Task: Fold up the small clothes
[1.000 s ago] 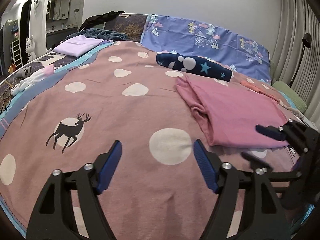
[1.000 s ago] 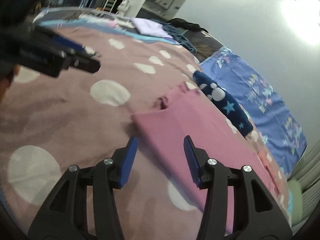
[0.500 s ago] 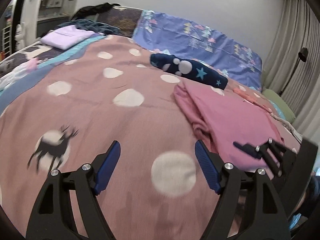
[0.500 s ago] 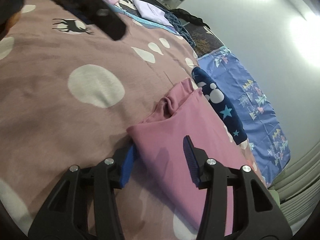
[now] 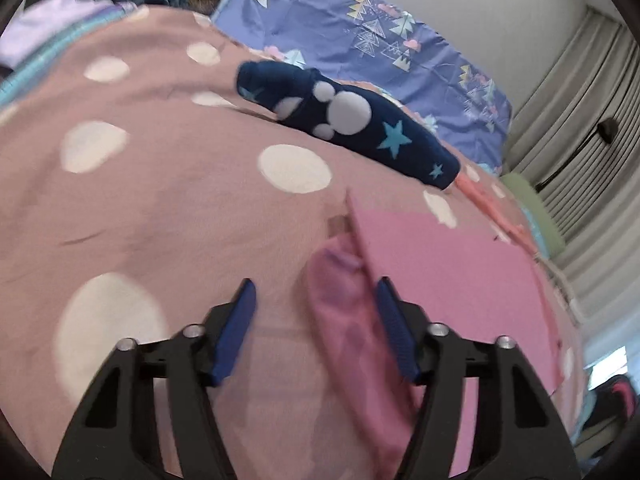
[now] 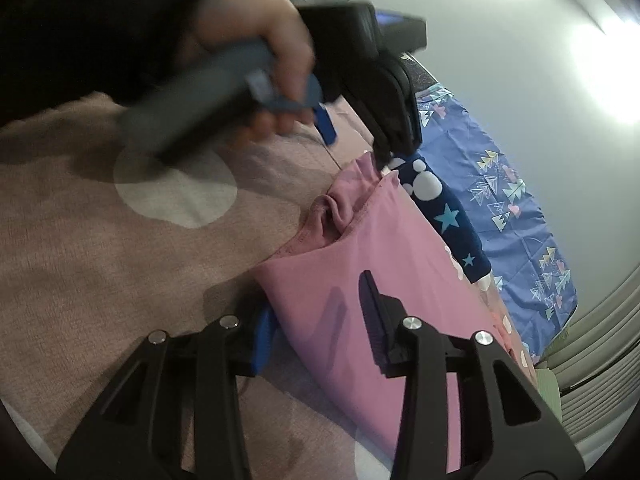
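Observation:
A pink garment (image 5: 448, 264) lies folded flat on the dusty-pink dotted bedspread (image 5: 168, 216). Its bunched left edge (image 5: 340, 292) sits between the jaws of my left gripper (image 5: 316, 320), which are closing; the right pad touches the cloth and the left pad stands clear. In the right wrist view the garment's near corner (image 6: 320, 280) lies between the closing jaws of my right gripper (image 6: 318, 320), one finger under the cloth and one above, a gap still showing. A hand (image 6: 280, 40) holds the left gripper at the garment's far corner.
A navy garment with stars and white dots (image 5: 348, 120) lies just beyond the pink one. A blue patterned pillow (image 5: 360, 36) lines the bed's head, with a lilac garment (image 5: 36, 28) at the back left. Salmon cloth (image 5: 484, 204) and curtains (image 5: 580, 100) are on the right.
My left gripper swept right and forward to the pink garment's bunched edge, and its jaws narrowed. My right gripper slid one finger under the near corner and narrowed slightly.

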